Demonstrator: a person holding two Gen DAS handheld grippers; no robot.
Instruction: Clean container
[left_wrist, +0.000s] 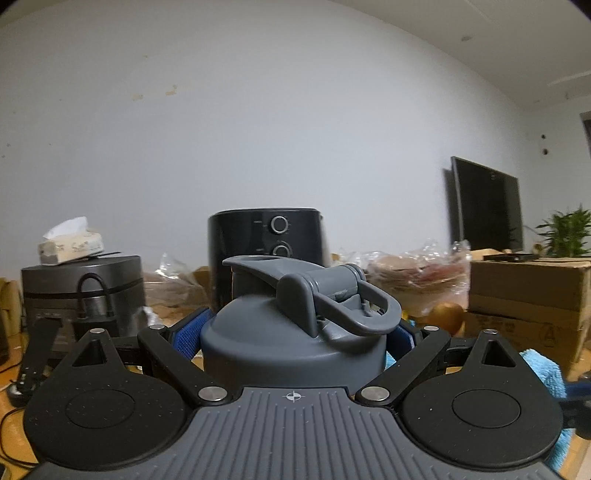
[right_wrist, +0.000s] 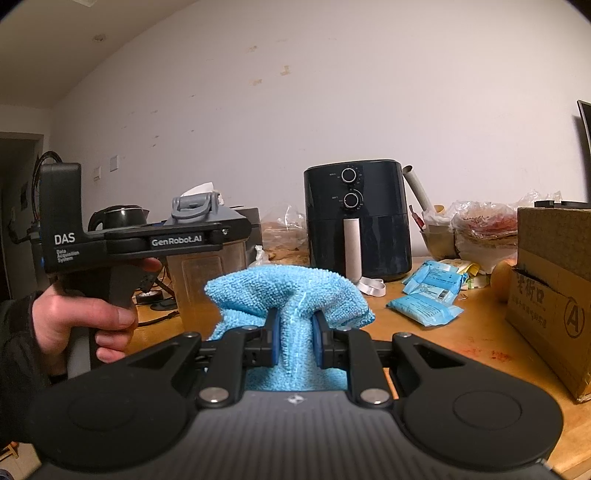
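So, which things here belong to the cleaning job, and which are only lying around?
For the job: container in left gripper; blue cloth in right gripper.
Lying about: air fryer, tissue box, cardboard box, blue packets.

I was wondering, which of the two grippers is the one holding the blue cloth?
The right gripper: its blue pads pinch the fluffy blue cloth. The left gripper instead clamps the grey-lidded bottle.

A lived-in home room: a cluttered wooden worktop (right_wrist: 461, 332) against a plain white wall carries an air fryer (right_wrist: 357, 218), a rice cooker (left_wrist: 83, 291), a tissue box (left_wrist: 70, 243), cardboard boxes (right_wrist: 554, 288), with a television (left_wrist: 487, 206) and a houseplant (left_wrist: 567, 232) nearby.
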